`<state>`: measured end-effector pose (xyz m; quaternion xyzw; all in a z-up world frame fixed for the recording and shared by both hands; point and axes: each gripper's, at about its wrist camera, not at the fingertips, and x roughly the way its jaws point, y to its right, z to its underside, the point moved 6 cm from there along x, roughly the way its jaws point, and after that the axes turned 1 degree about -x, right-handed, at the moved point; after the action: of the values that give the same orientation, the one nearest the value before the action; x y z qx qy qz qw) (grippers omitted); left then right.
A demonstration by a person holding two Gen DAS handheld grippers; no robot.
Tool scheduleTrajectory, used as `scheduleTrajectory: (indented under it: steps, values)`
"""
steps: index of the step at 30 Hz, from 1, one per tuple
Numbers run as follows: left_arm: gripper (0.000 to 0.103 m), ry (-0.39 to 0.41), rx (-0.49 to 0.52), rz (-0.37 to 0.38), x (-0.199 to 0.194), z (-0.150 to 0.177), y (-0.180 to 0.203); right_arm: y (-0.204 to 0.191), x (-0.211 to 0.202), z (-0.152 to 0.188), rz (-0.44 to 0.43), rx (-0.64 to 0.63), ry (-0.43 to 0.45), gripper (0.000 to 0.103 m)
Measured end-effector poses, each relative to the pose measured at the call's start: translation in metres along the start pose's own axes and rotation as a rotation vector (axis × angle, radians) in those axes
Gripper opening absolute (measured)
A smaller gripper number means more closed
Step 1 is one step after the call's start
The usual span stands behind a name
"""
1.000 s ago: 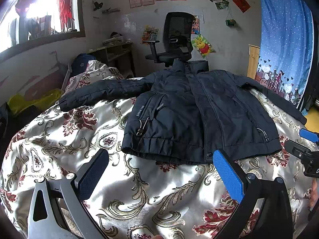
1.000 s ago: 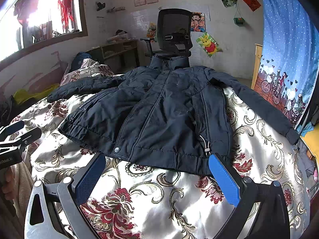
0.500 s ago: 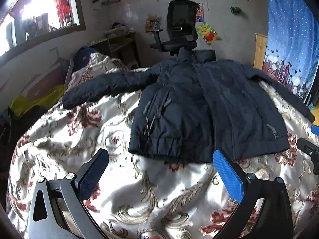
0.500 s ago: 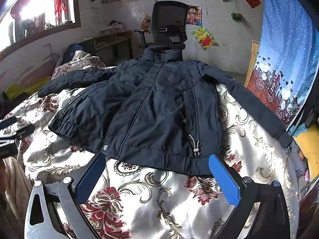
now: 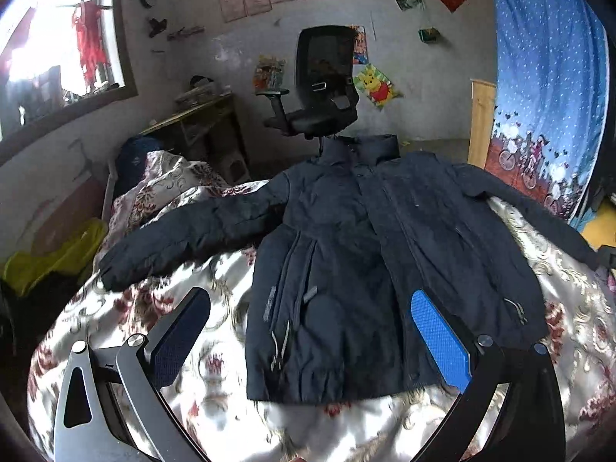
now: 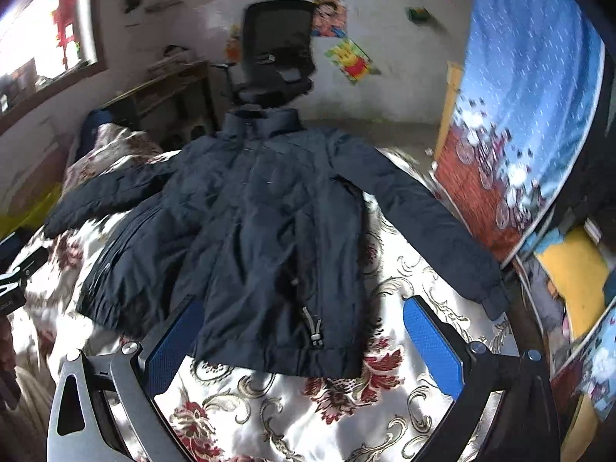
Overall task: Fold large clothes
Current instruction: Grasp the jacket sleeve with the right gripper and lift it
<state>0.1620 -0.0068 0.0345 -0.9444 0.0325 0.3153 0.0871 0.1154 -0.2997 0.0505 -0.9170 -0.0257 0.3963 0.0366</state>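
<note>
Poster-dotted white wall (image 5: 423, 30), black office chair (image 5: 323, 88), bright window (image 5: 57, 46) left, blue curtain (image 5: 550, 77) right.

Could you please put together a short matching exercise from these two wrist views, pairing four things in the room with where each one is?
Things:
1. jacket
2. office chair
3. blue curtain
4. window

Places:
A. upper left of the view, in the wall
B. spread flat on the floral bedspread, sleeves out
C. hanging along the right side of the room
D. beyond the jacket's collar, by the far wall

Pairs: 1-B, 2-D, 3-C, 4-A
</note>
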Motion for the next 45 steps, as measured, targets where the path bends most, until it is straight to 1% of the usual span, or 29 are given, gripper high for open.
scheduleTrajectory:
  steps: [2,4,6,9,11,12,14,16,18,19,21,23,24,25,26,27,29,30,32,33,34,36,39,41,42,43,44,45]
  values:
    - [0.102,-0.013,0.018,-0.004,0.02,-0.015,0.004,0.017,0.016,-0.005,-0.009,0.078,-0.03,0.103]
    - [0.102,-0.022,0.034,-0.005,0.039,-0.028,0.008,0.038,0.039,-0.007,-0.034,0.191,-0.053,0.103]
    - [0.102,-0.025,0.055,-0.014,0.059,-0.042,0.014,0.061,0.06,-0.005,-0.058,0.319,-0.056,0.103]
    - [0.102,0.005,0.09,-0.029,0.092,-0.065,0.029,0.099,0.097,0.001,-0.111,0.545,-0.053,0.103]
    - [0.102,0.019,0.11,-0.025,0.119,-0.081,0.044,0.123,0.117,0.008,-0.141,0.686,-0.044,0.103]
    - [0.102,0.021,0.112,-0.01,0.137,-0.088,0.054,0.138,0.128,0.012,-0.155,0.77,-0.031,0.103]
    - [0.102,0.013,0.101,0.022,0.163,-0.099,0.071,0.161,0.14,0.017,-0.167,0.885,0.005,0.103]
    - [0.102,-0.004,0.089,0.063,0.188,-0.109,0.089,0.181,0.149,0.021,-0.167,0.964,0.029,0.103]
    - [0.102,-0.016,0.082,0.107,0.212,-0.118,0.11,0.199,0.154,0.022,-0.155,1.024,0.06,0.102]
    - [0.102,-0.019,0.08,0.14,0.226,-0.124,0.123,0.209,0.155,0.021,-0.155,1.054,0.094,0.101]
    - [0.102,-0.016,0.076,0.179,0.248,-0.134,0.143,0.226,0.154,0.018,-0.144,1.079,0.151,0.098]
    - [0.102,-0.026,0.071,0.202,0.266,-0.141,0.161,0.241,0.153,0.014,-0.121,1.096,0.193,0.09]
    - [0.102,-0.036,0.065,0.211,0.273,-0.144,0.168,0.248,0.152,0.012,-0.109,1.109,0.207,0.084]
    - [0.102,-0.058,0.052,0.218,0.286,-0.147,0.177,0.255,0.151,0.016,-0.1,1.117,0.217,0.072]
    - [0.102,-0.079,0.042,0.219,0.296,-0.149,0.184,0.264,0.15,0.015,-0.086,1.132,0.221,0.067]
    - [0.102,-0.096,0.032,0.222,0.307,-0.152,0.193,0.272,0.15,0.015,-0.073,1.143,0.223,0.058]
    - [0.102,-0.118,0.022,0.221,0.323,-0.154,0.206,0.279,0.154,0.018,-0.067,1.159,0.227,0.054]
    - [0.102,-0.124,0.024,0.218,0.328,-0.154,0.213,0.285,0.157,0.018,-0.07,1.173,0.226,0.051]
    - [0.102,-0.137,0.04,0.207,0.344,-0.155,0.231,0.296,0.163,0.024,-0.079,1.199,0.207,0.041]
    - [0.102,-0.143,0.051,0.2,0.35,-0.155,0.238,0.3,0.167,0.026,-0.083,1.209,0.19,0.032]
    - [0.102,-0.148,0.06,0.196,0.356,-0.153,0.243,0.303,0.171,0.029,-0.098,1.223,0.178,0.025]
    - [0.102,-0.161,0.079,0.186,0.37,-0.152,0.254,0.308,0.177,0.032,-0.116,1.233,0.161,0.019]
    - [0.102,-0.186,0.094,0.176,0.387,-0.147,0.263,0.311,0.182,0.033,-0.16,1.247,0.146,0.019]
    - [0.102,-0.207,0.105,0.168,0.396,-0.141,0.267,0.315,0.182,0.037,-0.205,1.267,0.141,0.021]
    - [0.102,-0.219,0.11,0.163,0.401,-0.138,0.267,0.316,0.182,0.041,-0.236,1.303,0.131,0.025]
    - [0.102,-0.236,0.114,0.163,0.407,-0.134,0.268,0.318,0.181,0.043,-0.259,1.33,0.129,0.035]
    - [0.102,-0.249,0.115,0.163,0.412,-0.131,0.267,0.319,0.179,0.044,-0.282,1.358,0.129,0.04]
    - [0.102,-0.253,0.114,0.164,0.414,-0.128,0.267,0.322,0.177,0.044,-0.292,1.38,0.123,0.048]
